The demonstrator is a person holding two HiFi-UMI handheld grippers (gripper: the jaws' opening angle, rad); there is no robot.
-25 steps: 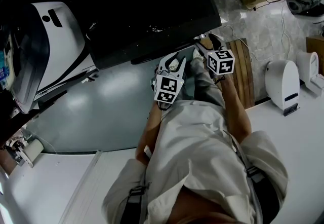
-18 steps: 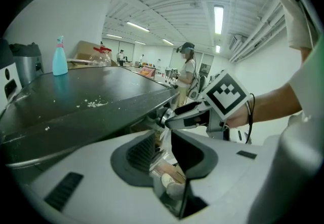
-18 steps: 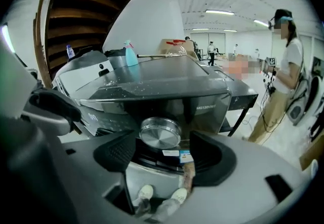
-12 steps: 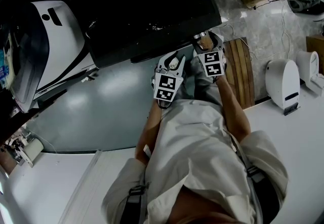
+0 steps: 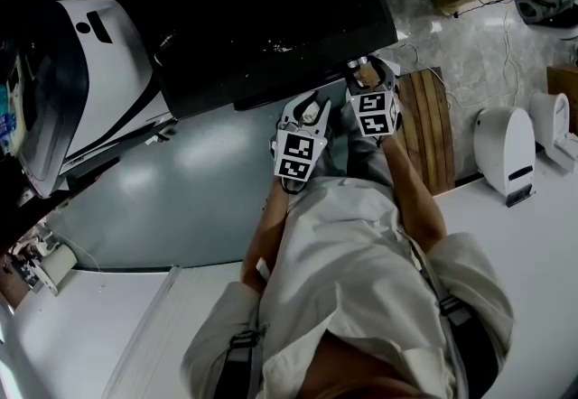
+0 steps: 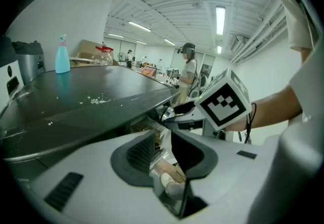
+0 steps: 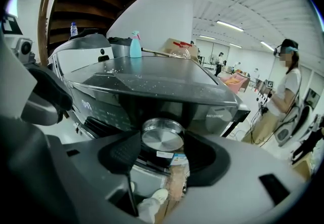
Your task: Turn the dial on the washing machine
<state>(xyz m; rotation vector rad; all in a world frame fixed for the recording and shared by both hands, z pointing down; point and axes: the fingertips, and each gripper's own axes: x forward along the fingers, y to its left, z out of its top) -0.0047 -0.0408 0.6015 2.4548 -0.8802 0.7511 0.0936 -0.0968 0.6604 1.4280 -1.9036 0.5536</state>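
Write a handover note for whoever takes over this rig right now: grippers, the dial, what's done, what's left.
Right gripper: its jaws have just been closing, and the pads sit on either side of the silver dial on the front of the washing machine, gripping it.
Left gripper: open and empty, held beside the right one.
Done: dial reached and gripped.
Left: turn the dial, then let go.

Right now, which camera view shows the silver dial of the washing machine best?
The right gripper view: the dial faces the camera, round and sharp, between the right gripper's fingers, which have just been closing on it. In the head view that gripper covers it; in the left gripper view I cannot make it out.
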